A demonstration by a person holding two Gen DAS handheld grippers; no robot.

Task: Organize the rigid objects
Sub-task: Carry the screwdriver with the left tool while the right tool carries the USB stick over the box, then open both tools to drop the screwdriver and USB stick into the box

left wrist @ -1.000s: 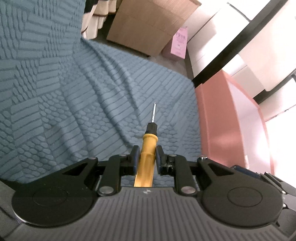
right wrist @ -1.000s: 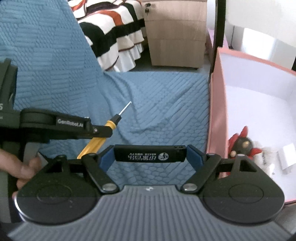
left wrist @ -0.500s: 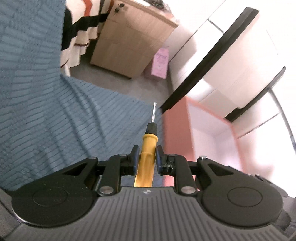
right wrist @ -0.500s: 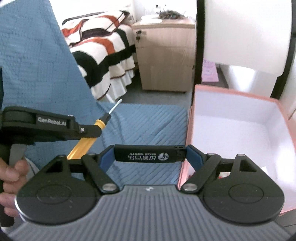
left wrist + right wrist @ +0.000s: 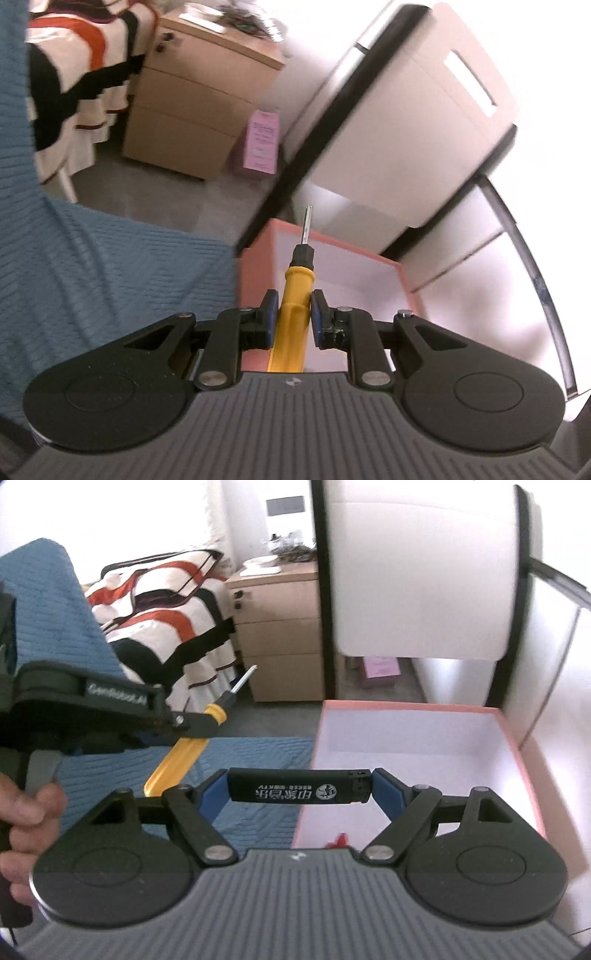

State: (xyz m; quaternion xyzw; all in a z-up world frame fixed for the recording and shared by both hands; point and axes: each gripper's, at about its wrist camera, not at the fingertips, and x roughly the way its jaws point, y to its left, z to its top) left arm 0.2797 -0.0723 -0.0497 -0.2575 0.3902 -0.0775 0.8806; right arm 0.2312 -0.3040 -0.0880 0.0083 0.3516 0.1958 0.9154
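Note:
My left gripper (image 5: 293, 308) is shut on a yellow-handled screwdriver (image 5: 295, 295), its metal tip pointing forward toward the pink box (image 5: 332, 266). In the right wrist view the left gripper (image 5: 192, 722) and the screwdriver (image 5: 184, 753) show at the left, held above the blue cloth. My right gripper (image 5: 299, 786) is shut on a black lighter (image 5: 299, 786) held crosswise between the blue pads, at the near left corner of the pink box (image 5: 532, 760). A red toy (image 5: 340, 840) peeks out inside the box, mostly hidden by the gripper.
A blue textured cloth (image 5: 92, 277) covers the surface left of the box. Beyond stand a wooden drawer cabinet (image 5: 280, 635), a striped bedspread (image 5: 159, 602), a small pink carton (image 5: 262, 144) on the floor and white furniture with black frames (image 5: 417, 572).
Both grippers have tilted up and moved toward the pink box, each still holding its object. More of the room and less of the blue cloth is in view.

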